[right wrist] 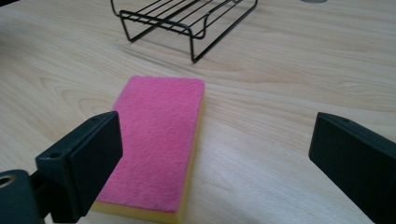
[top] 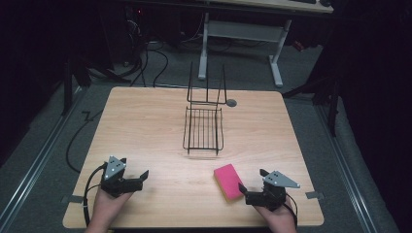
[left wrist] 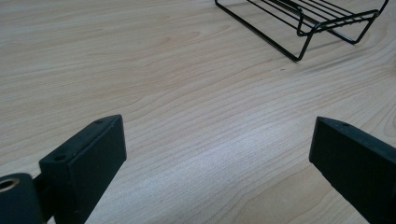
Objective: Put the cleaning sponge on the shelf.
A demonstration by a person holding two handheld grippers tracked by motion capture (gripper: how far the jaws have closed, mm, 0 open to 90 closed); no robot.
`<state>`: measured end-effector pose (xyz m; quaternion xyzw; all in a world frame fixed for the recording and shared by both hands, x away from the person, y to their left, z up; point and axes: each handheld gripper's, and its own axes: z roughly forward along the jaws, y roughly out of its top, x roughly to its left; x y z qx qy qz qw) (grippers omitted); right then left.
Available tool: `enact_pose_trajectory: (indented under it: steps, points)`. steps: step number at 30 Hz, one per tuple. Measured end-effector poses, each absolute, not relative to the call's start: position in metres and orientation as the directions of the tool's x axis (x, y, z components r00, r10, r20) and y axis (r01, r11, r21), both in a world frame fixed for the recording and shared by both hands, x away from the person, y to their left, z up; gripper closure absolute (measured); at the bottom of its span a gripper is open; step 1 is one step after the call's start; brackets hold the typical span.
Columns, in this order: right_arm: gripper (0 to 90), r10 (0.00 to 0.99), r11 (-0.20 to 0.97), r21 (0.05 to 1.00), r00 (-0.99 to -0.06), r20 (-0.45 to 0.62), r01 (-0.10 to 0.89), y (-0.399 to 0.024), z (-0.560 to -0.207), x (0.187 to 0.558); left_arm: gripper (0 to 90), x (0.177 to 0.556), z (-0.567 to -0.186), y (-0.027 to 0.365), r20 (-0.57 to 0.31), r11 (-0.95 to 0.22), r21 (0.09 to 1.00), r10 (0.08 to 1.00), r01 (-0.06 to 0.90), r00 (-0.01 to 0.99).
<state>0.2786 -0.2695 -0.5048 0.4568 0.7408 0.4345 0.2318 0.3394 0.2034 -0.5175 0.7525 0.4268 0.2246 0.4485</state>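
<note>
The sponge (top: pixel 229 181) lies flat on the table (top: pixel 145 126), near its front edge, right of centre. The wire rack (top: pixel 203 127) stands behind it, mid-table, well apart.

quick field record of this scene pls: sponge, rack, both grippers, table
sponge: pink sponge with a yellow underside, flat on the table, just ahead of the right gripper
rack: black wire rack, mid table, nothing in it
right gripper: right gripper, jaws wide open, nothing held; its left jaw reaches beside the sponge's near end
left gripper: left gripper, jaws open over bare wood
table: wooden table
</note>
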Motion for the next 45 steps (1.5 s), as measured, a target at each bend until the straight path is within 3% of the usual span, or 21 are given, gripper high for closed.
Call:
enact_pose_trajectory:
  steps: [17,45]
  points:
    - [0.0,0.843,0.301,0.784,-0.536,0.047,0.543,-0.230,-0.514,0.276,4.3,0.338,-0.517,0.202,-0.023,-0.258,0.863,0.838,0.433,0.545]
    - [0.1,0.821,0.392,0.706,-0.571,0.021,0.590,-0.215,-0.528,0.276,4.3,0.338,-0.517,0.202,-0.017,-0.264,0.865,0.834,0.427,0.551]
